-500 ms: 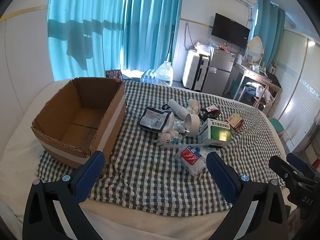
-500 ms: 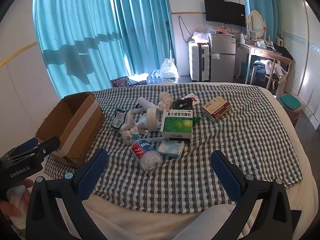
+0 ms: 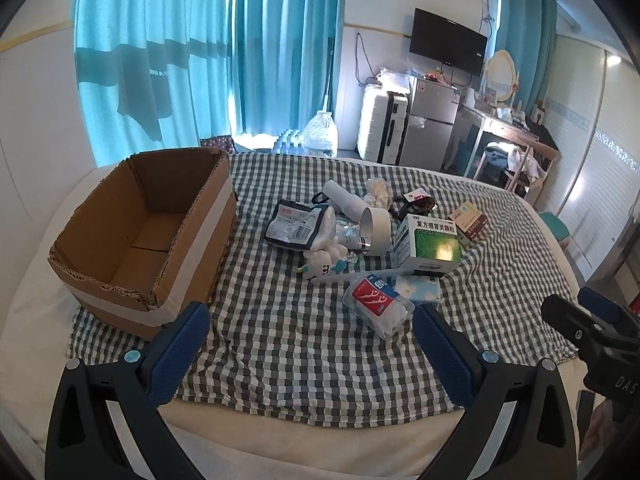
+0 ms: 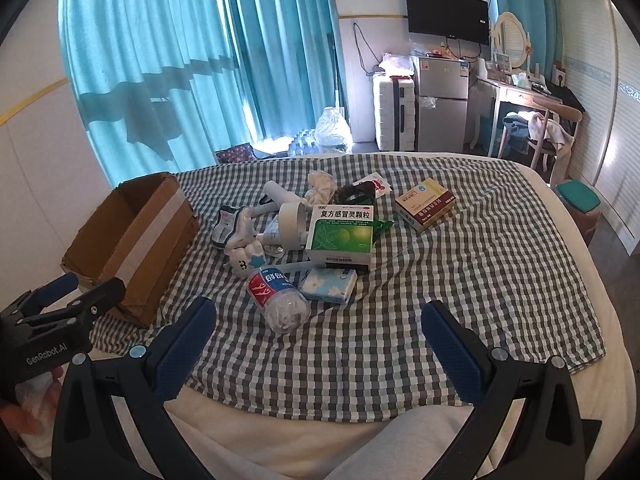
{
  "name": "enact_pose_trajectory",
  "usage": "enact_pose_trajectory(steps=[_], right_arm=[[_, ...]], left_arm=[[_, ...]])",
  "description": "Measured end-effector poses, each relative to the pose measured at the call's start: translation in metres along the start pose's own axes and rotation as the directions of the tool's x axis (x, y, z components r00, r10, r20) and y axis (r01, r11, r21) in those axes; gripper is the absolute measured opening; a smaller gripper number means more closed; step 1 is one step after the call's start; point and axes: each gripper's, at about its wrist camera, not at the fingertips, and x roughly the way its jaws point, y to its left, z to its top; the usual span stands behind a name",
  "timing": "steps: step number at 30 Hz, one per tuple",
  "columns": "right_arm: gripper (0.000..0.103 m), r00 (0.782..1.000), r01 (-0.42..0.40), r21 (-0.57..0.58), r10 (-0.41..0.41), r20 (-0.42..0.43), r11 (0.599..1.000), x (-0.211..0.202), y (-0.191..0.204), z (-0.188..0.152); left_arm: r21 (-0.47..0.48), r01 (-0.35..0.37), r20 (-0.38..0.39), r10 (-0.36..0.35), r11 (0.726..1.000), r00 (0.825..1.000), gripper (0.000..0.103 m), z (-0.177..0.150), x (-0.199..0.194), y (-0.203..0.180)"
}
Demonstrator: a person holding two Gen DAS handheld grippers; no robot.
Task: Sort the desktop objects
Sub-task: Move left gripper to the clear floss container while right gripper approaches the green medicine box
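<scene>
Left wrist view: the objects to sort lie in a loose heap mid-cloth. Nearest you is a clear tub of cotton swabs (image 3: 378, 309) with a red label, on its side, touching a blue-and-white tissue pack (image 3: 418, 289). Behind those stands a green-and-white medicine box (image 3: 430, 243), with a white roll of tape (image 3: 376, 231) just to its left, a white plush toy (image 3: 326, 262) in front of the roll, and a dark foil pouch (image 3: 292, 227) further left. A smaller red-and-cream medicine box (image 3: 469, 222) sits apart on the right. The open cardboard box (image 3: 140, 236) rests on the left edge of the checked cloth (image 3: 280, 344), holding nothing, well apart from the heap. Your left gripper (image 3: 310, 354) hangs above the near cloth edge, fingers spread wide, nothing between them. Right wrist view: your right gripper (image 4: 318, 346) is likewise spread wide and gripping nothing, short of the swab tub. Each view catches the other gripper at its edge.
</scene>
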Motion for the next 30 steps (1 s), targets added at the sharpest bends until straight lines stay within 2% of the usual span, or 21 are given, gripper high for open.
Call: enact_pose_trajectory(steps=[10, 13, 24, 28, 30], right_arm=[[0.103, 1.000, 0.010, 0.064, -0.009, -0.019, 0.998, 0.012, -0.025, -0.003], [0.103, 0.999, 0.029, 0.081, -0.027, -0.024, 0.996, 0.017, -0.032, -0.004], [0.103, 0.995, 0.103, 0.123, -0.103, -0.001, 0.987, 0.042, -0.058, -0.001], [0.103, 0.993, 0.115, 0.127, -0.115, -0.008, 0.985, 0.061, -0.065, 0.002], [0.103, 0.994, 0.109, 0.134, -0.107, -0.024, 0.985, 0.074, -0.070, 0.004]], left_arm=[[0.084, 0.065, -0.054, -0.061, 0.994, 0.997, 0.103, -0.013, 0.035, -0.040], [0.074, 0.072, -0.071, -0.067, 0.995, 0.995, 0.103, -0.011, 0.049, -0.046], [-0.041, 0.016, -0.097, -0.020, 0.999, 0.995, 0.103, -0.003, 0.114, -0.071], [-0.063, -0.056, -0.175, 0.044, 0.996, 0.984, 0.103, -0.009, 0.152, -0.081], [-0.071, -0.062, -0.199, 0.047, 0.996, 0.979, 0.103, -0.012, 0.167, -0.083]])
